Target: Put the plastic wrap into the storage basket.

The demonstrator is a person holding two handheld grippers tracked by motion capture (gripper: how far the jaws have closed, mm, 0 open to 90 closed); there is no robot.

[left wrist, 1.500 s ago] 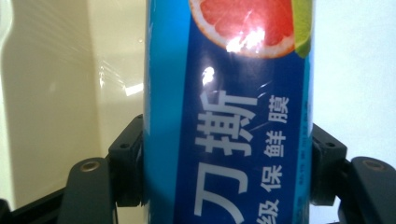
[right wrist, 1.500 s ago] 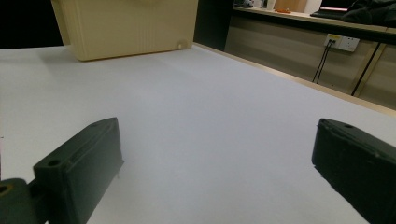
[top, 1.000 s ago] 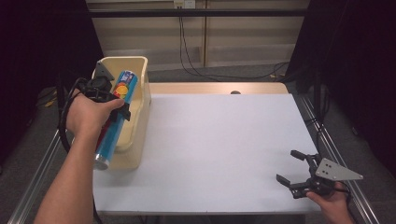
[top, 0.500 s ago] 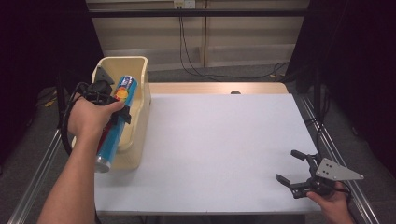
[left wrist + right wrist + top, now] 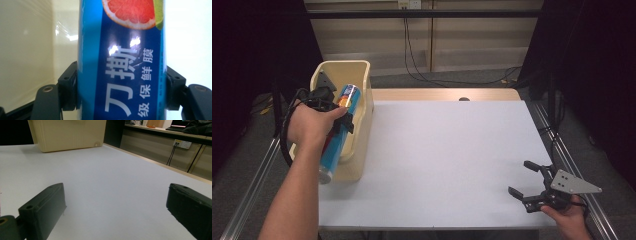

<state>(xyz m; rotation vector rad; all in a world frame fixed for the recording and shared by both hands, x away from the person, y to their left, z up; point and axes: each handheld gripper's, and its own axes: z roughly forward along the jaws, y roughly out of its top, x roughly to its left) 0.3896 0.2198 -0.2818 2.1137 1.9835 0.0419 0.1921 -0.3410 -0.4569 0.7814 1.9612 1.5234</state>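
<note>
Jaws of the left gripper [image 5: 343, 122] are clamping a blue tube [image 5: 336, 134] at its middle; in the left gripper view the two black pads are pressing on either side of the tube [image 5: 120, 65], which is standing between them and running past the top and bottom edges, so neither end is showing there. A grapefruit slice and white characters are sitting on the label above the jaws. Behind the tube, to the left of the jaws, the pale inner wall of the bin [image 5: 27, 50] is blurring into glare; to the right of the jaws everything is washing out to white and cannot be made out.

In the high view the left hand [image 5: 312, 125] is covering most of the gripper's body, and the tube is lying tilted across the bin [image 5: 362, 75], its upper end pointing into the bin beyond the jaws and its lower end sticking out over the near rim, on the hand's side. Whether the tube is touching the bin cannot be told.

Jaws of the right gripper [image 5: 524, 185] are standing wide apart with nothing between them, low over the white tabletop [image 5: 447, 150]. In the right gripper view bare tabletop [image 5: 112, 195] is lying between the jaws, the bin [image 5: 67, 135] is sitting far ahead of them, cut off at the top, and the right hand [image 5: 569, 220] is being cut by the bottom edge in the high view.
</note>
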